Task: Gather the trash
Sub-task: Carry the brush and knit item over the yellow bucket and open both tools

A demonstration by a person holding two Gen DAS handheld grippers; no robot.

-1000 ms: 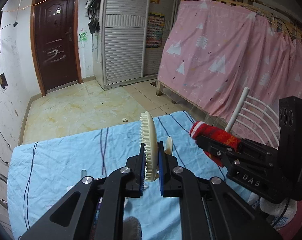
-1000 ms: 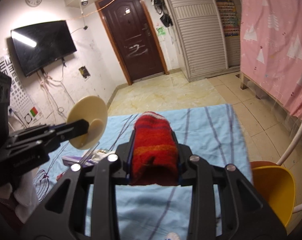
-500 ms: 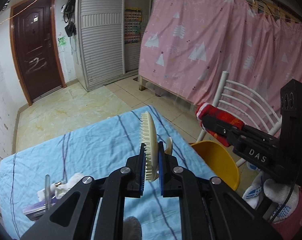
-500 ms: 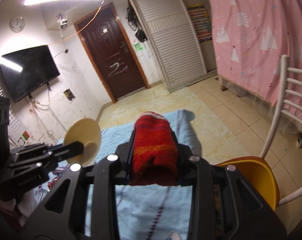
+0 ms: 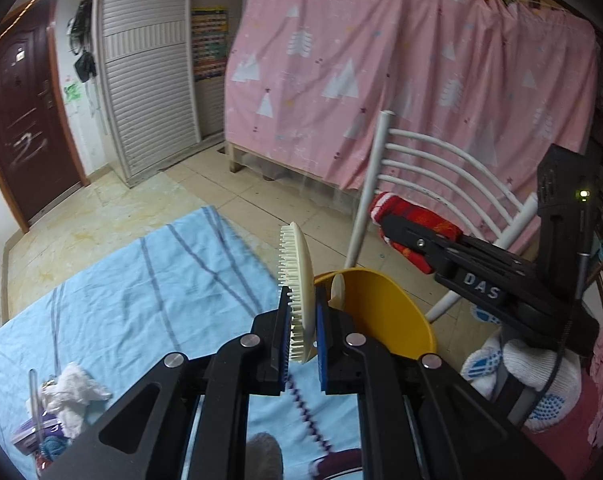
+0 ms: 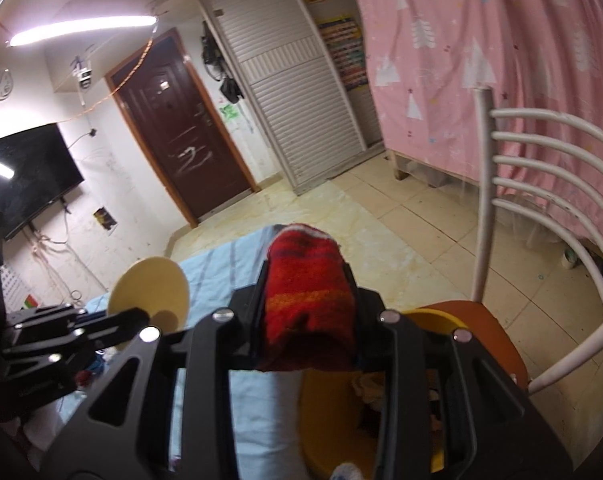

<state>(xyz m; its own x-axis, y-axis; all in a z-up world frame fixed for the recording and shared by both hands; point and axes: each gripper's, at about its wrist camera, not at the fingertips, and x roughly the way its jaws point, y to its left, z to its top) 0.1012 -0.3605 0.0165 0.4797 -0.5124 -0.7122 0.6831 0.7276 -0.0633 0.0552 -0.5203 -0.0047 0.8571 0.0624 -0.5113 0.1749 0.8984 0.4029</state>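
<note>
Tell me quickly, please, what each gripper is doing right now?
Left gripper: shut on the cream bristled brush.
Right gripper: shut on the red knitted sock.

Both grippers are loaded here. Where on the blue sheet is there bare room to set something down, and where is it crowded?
The striped blue sheet lies bare between its far edge and the left gripper. The near-left corner is crowded: crumpled tissue and small clutter. The yellow bin sits beside the sheet's right edge.
</note>
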